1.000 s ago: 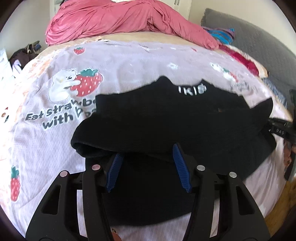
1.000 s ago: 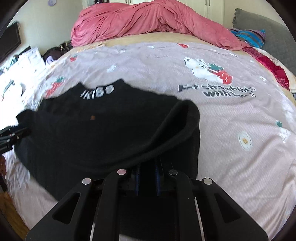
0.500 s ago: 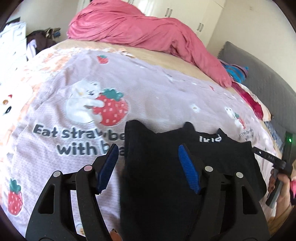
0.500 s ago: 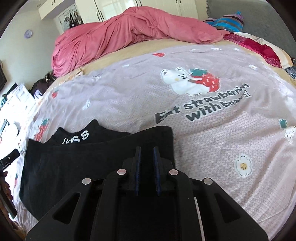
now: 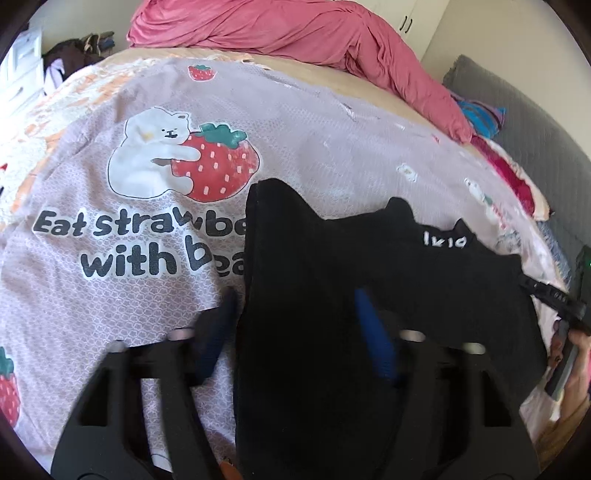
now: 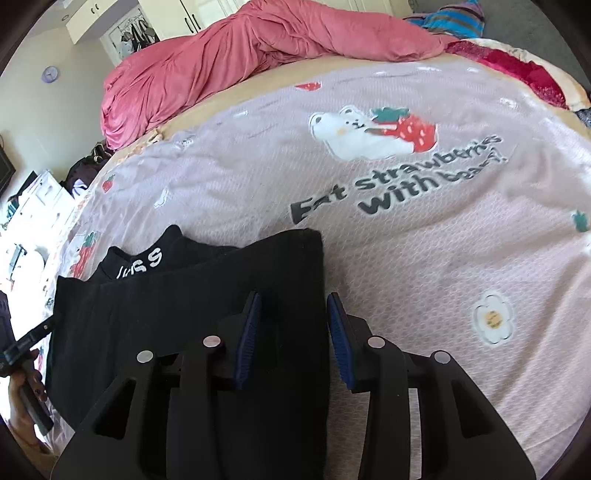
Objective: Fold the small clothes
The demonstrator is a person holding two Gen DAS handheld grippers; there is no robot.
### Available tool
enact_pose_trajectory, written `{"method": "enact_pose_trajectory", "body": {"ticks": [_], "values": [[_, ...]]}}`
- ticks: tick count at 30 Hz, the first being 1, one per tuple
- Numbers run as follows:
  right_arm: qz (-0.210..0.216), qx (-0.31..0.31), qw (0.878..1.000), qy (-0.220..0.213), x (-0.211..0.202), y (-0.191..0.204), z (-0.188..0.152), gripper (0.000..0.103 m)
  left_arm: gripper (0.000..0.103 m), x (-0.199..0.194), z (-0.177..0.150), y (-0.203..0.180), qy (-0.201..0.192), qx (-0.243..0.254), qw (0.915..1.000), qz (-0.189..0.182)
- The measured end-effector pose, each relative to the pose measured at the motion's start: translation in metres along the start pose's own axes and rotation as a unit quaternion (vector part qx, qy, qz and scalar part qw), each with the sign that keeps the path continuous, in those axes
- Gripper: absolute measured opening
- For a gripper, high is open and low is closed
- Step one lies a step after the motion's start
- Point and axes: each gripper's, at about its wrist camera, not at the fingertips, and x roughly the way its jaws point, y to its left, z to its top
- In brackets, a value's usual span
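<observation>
A black garment (image 5: 332, 295) with white lettering at its collar lies folded in half on the pink strawberry-print sheet (image 5: 129, 295). In the left wrist view my left gripper (image 5: 295, 310) hovers over the garment's left edge. Its blurred jaws are closing, still wide apart, and the blue pads (image 5: 373, 343) do not press the cloth. In the right wrist view my right gripper (image 6: 293, 310) straddles the right edge of the garment (image 6: 184, 317). Its jaws are opening and the pads (image 6: 247, 332) stand clear of the fabric.
A rumpled pink duvet (image 5: 295, 33) is heaped at the far end of the bed. Striped and red cloths (image 6: 517, 59) lie at the right side near a grey headboard (image 5: 517, 110). A hand (image 5: 576, 354) shows at the garment's right edge, and white furniture (image 6: 33, 206) stands beyond the bed's left side.
Both grippers carried the raised black fold forward and laid it flat near the collar. The right gripper, shut on the cloth before, has let go. The left jaws have narrowed a little.
</observation>
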Motion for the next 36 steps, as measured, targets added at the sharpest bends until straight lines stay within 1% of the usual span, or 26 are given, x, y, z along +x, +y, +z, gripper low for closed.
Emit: {"method": "enact_pose_trajectory", "body": {"ticks": [1,2,3,5,7,8,10,13,16,20,24,26,31,34,35,36], "values": [[0.004,-0.005,1.0,0.001,0.0,0.002,-0.001,0.022,0.018,0.0,-0.001,-0.001,-0.001,0.004,1.0,0.007],[0.004,-0.009,1.0,-0.001,-0.001,0.003,-0.001,0.017,0.012,-0.001,-0.001,-0.001,-0.004,0.007,0.9999,0.011],[0.0,-0.014,1.0,-0.008,-0.004,0.005,-0.001,0.009,0.01,-0.003,-0.001,-0.002,-0.009,0.011,0.9998,0.012],[-0.003,-0.024,0.999,-0.025,-0.014,0.008,-0.002,0.007,0.006,-0.011,0.001,-0.006,-0.024,0.022,0.9993,0.017],[0.002,-0.024,0.998,-0.052,-0.027,0.01,-0.001,0.007,0.003,-0.024,0.004,-0.01,-0.049,0.032,0.9981,0.021],[0.003,-0.027,0.997,-0.066,-0.034,0.012,0.001,0.006,0.003,-0.033,0.007,-0.012,-0.063,0.034,0.9972,0.022],[0.001,-0.033,0.996,-0.088,-0.044,0.015,0.007,0.006,0.003,-0.043,0.01,-0.013,-0.078,0.032,0.9961,0.026],[-0.005,-0.033,0.994,-0.101,-0.043,0.018,0.018,0.006,0.003,-0.048,0.013,-0.013,-0.089,0.04,0.9941,0.047],[-0.019,-0.036,0.995,-0.087,-0.026,0.019,0.023,0.006,0.003,-0.033,0.013,-0.002,-0.072,0.019,0.9963,0.043],[-0.041,-0.028,0.998,-0.05,0.001,0.012,0.018,0.007,0.004,-0.009,0.005,0.006,-0.045,0.019,0.9971,0.058],[-0.05,-0.018,0.998,-0.038,0.009,0.007,0.012,0.009,0.005,-0.005,0.002,0.003,-0.041,0.027,0.9964,0.069],[-0.06,-0.022,0.997,-0.041,0.008,0.008,0.008,0.01,0.008,-0.007,0.0,0.0,-0.041,0.034,0.9957,0.076],[-0.073,-0.016,0.996,-0.045,0.003,0.008,0.001,0.018,0.011,-0.008,-0.003,-0.004,-0.035,0.035,0.9955,0.081],[-0.073,-0.013,0.996,-0.047,-0.002,0.008,0.0,0.023,0.02,-0.012,-0.004,-0.008,-0.035,0.037,0.9956,0.079],[-0.075,-0.013,0.996,-0.048,-0.004,0.008,-0.001,0.028,0.024,-0.013,-0.004,-0.009,-0.034,0.037,0.9958,0.077],[-0.076,-0.013,0.996,-0.049,-0.007,0.009,-0.002,0.033,0.025,-0.014,-0.005,-0.01,-0.033,0.037,0.996,0.074]]}}
